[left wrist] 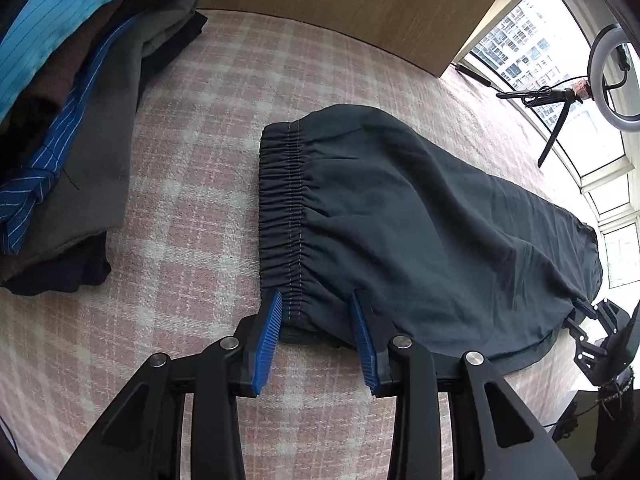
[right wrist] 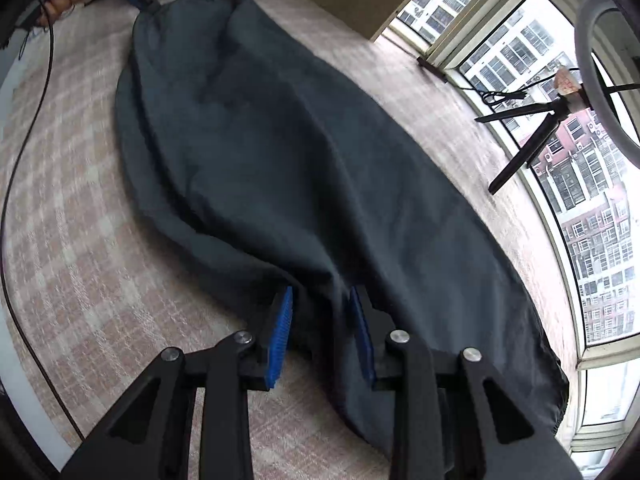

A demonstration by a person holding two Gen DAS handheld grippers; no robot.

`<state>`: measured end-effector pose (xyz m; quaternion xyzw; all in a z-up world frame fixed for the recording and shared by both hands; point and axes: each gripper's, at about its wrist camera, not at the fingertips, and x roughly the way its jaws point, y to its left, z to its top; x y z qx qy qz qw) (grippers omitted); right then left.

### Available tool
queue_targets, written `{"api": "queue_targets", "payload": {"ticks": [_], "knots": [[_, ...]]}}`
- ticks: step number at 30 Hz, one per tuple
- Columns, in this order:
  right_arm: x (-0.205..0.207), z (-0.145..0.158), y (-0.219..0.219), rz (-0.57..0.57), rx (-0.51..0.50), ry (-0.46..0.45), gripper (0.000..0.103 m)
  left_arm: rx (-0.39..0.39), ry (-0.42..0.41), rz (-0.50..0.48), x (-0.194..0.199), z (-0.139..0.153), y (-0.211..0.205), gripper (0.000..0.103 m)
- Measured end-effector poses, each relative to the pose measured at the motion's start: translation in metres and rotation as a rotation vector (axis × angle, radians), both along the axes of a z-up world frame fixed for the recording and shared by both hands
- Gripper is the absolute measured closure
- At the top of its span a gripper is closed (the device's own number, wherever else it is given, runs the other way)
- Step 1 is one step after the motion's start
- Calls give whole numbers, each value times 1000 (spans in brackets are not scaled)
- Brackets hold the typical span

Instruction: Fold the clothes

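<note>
We see the left gripper [left wrist: 320, 320] part-open around the dark trousers' [left wrist: 420, 216] waistband; the right gripper [right wrist: 322, 316] pinches their fabric.

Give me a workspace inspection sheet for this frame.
Surface: pink plaid bedcover, flat.
Job's things: dark trousers laid out lengthwise, elastic waistband at the left gripper's end.
Clutter: stack of folded clothes beside the waistband.
Grippers: left gripper straddles the waistband corner; right gripper has fabric between its fingers, grip unclear.
Cables: black cable runs across the bedcover.
Surroundings: window, ring light on a tripod, wooden headboard.
</note>
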<state>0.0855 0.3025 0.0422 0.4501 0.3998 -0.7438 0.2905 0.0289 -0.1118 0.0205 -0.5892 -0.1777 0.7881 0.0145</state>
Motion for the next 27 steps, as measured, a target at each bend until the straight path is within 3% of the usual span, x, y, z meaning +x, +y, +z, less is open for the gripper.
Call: {"api": "queue_targets", "payload": {"ticks": [1,6,9,12,17,22,23,24,25,26,27], "knots": [[2,-1,3,7,18,-41,101,-3,0,-3,0,0,-1,67],[24,15,25,64,80,-138,101,9,62,36,10,16,-16,67],[27,20,26,67,114,-134,101,35,77,70,20,16,-26,67],[18,37,18,17,76,-91,96,56,57,65,22,4,-28,67],[14,63,-37,47,-121,-30,53,130,56,78,14,-9,-28,67],[34,29,-119,179,-118,-37,53,109,81,39,7,0,-23,70],[40,21,-129,190,-105,-51,54,122,89,26,6,4,-22,73],[43,14,-137,194,-96,-70,57,141,99,12,5,9,-19,82],[45,8,-142,195,-84,-94,76,161,108,-2,4,13,-17,90],[43,3,-144,193,-67,-128,98,180,118,-16,3,18,-15,91],[42,-1,-146,192,-55,-157,99,199,127,-30,2,22,-13,91]]}}
